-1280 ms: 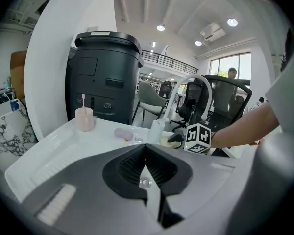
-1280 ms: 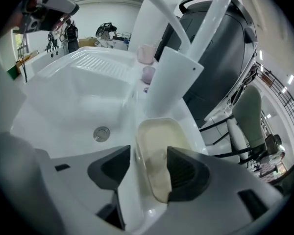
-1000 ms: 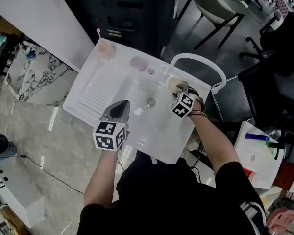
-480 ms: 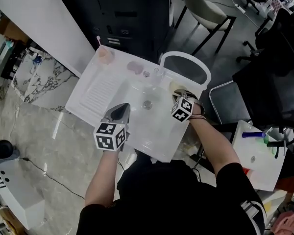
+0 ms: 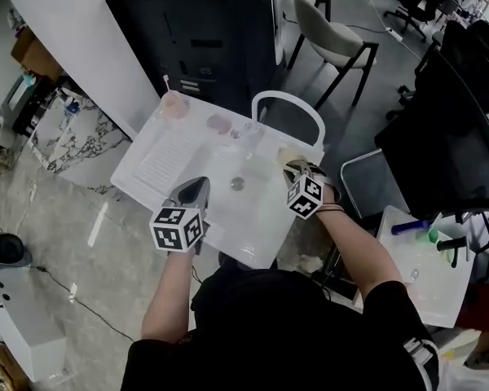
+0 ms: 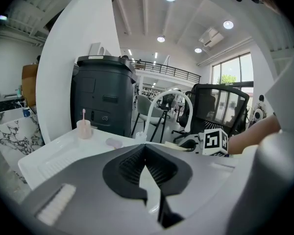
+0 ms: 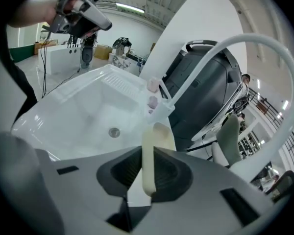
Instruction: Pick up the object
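Note:
A pale cream, flat oval bar (image 7: 154,148) stands on edge between the pads of my right gripper (image 7: 148,169), whose jaws have just been closing and now press on it. In the head view this gripper (image 5: 292,168) hovers over the back right corner of the white sink unit (image 5: 159,157), with the cream bar (image 5: 288,154) at its tip. My left gripper (image 6: 146,163) is shut with nothing between its jaws. It hangs over the sink's front left part (image 5: 197,188) and shows far off in the right gripper view (image 7: 81,14).
A white arched faucet (image 5: 287,97) rises behind the basin, whose drain (image 5: 237,184) sits mid-bowl. A pink cup (image 5: 173,103) and a mauve lump (image 5: 220,123) rest on the back ledge. A dark cabinet (image 5: 200,23), chairs (image 5: 330,35) and a white tray (image 5: 428,271) surround the sink.
The right gripper has come up from the sink's back right corner with the cream bar in its jaws. The left gripper has risen a little too.

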Motion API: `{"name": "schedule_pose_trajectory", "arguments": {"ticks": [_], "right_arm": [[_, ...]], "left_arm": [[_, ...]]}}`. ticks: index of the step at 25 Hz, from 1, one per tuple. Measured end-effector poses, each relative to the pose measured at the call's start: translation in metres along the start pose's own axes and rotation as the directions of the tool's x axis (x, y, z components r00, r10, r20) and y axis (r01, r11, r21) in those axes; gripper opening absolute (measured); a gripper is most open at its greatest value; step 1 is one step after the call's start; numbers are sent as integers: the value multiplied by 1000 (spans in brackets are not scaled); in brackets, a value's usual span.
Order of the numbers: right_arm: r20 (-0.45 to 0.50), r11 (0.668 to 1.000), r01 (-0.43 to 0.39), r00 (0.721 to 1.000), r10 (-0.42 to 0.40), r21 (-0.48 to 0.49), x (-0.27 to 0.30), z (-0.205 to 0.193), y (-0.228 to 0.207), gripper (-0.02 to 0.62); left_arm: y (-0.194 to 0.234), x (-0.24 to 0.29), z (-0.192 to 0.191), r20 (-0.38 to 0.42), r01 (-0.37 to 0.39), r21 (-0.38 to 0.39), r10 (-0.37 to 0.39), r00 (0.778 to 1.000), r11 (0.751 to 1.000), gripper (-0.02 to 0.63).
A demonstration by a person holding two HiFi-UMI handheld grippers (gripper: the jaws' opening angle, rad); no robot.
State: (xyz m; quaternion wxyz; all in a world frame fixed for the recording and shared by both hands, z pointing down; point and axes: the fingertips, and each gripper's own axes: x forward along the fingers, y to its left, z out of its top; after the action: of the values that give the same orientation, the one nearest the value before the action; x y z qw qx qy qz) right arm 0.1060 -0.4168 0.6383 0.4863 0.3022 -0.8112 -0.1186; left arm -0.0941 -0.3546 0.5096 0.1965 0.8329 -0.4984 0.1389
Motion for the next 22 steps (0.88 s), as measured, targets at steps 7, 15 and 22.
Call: {"name": "schedule_pose_trajectory", "arguments": {"ticks": [7,15,22], "right_arm": [[89,999,18,996,-22,40,-47,8,-4,61],[162,994,18,986,-35,106,-76,45,-7,61],[272,984,-7,961,-42,176,-87,123,1,61]], "left_arm": [[8,-19,14,41,-53,3,52,998,999,11],[31,-27,30,64,-39,32,37,997,999,11],[75,-45,43,75,-24,46,21,997,999,11]]}}
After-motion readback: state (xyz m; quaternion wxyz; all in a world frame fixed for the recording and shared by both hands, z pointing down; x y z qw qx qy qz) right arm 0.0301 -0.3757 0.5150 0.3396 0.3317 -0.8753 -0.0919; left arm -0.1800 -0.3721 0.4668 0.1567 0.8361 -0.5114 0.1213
